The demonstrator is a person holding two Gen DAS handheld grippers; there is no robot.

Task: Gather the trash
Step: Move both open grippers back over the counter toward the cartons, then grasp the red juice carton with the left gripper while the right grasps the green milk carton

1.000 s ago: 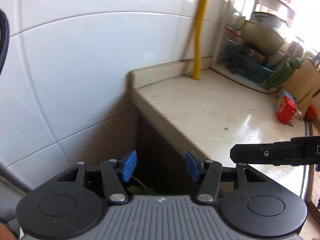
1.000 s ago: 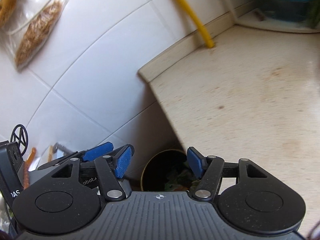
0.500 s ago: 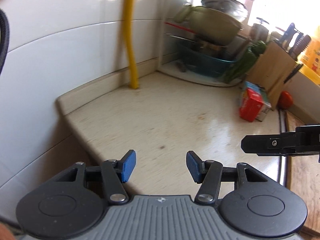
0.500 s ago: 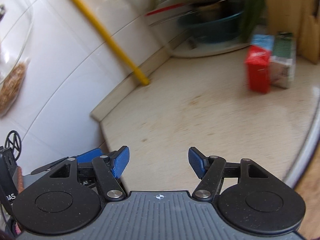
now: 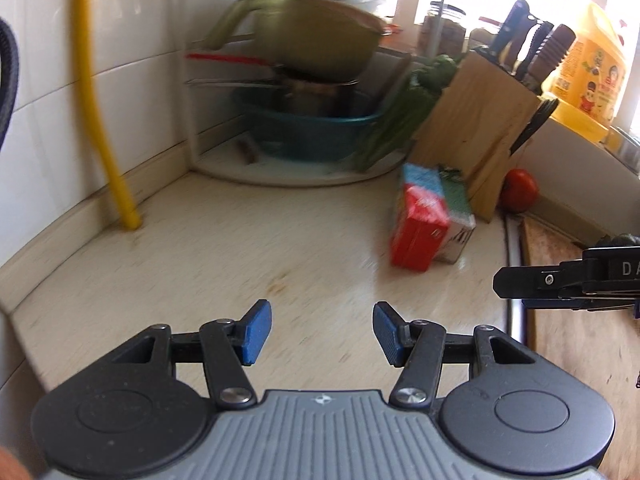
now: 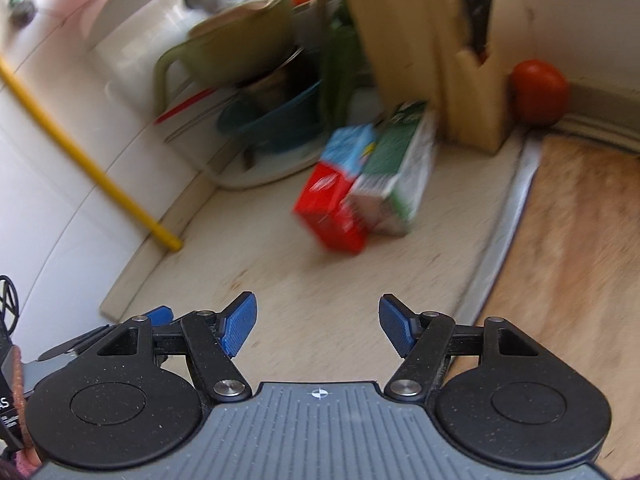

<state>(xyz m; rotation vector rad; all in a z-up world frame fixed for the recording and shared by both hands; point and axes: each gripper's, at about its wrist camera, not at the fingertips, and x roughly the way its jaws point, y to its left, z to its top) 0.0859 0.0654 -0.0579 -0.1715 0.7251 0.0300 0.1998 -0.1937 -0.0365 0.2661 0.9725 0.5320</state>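
Red carton point(image 5: 418, 236): a small red box with a light-blue top was seen standing on the table, blurred in both views; its printing could not be read.
Green carton point(image 6: 400, 168): a green-and-white box was pictured pressed against the red carton's right side, the pair leaning together just in front of the knife block.
Table point(image 5: 224, 264): a pale speckled surface was shown bare in front of both tools, with the cartons well ahead of the jaws.
Left gripper point(image 5: 322, 332): the jaws were held wide apart with nothing between the blue pads, above the table.
Right gripper point(image 6: 318, 326): the jaws were likewise spread and empty, aimed toward the two cartons; its black finger was caught at the right edge of the left wrist view.
Knife block point(image 5: 476, 128): a wooden block with dark handles was seen behind the cartons.
Tomato point(image 6: 540, 92): a red tomato was pictured just beside the block, against the wall.
Yellow pipe point(image 5: 100, 120): it was seen running down the tiled wall to the table's back edge.
Cutting board point(image 6: 576, 240): a wooden board was seen lying to the right.
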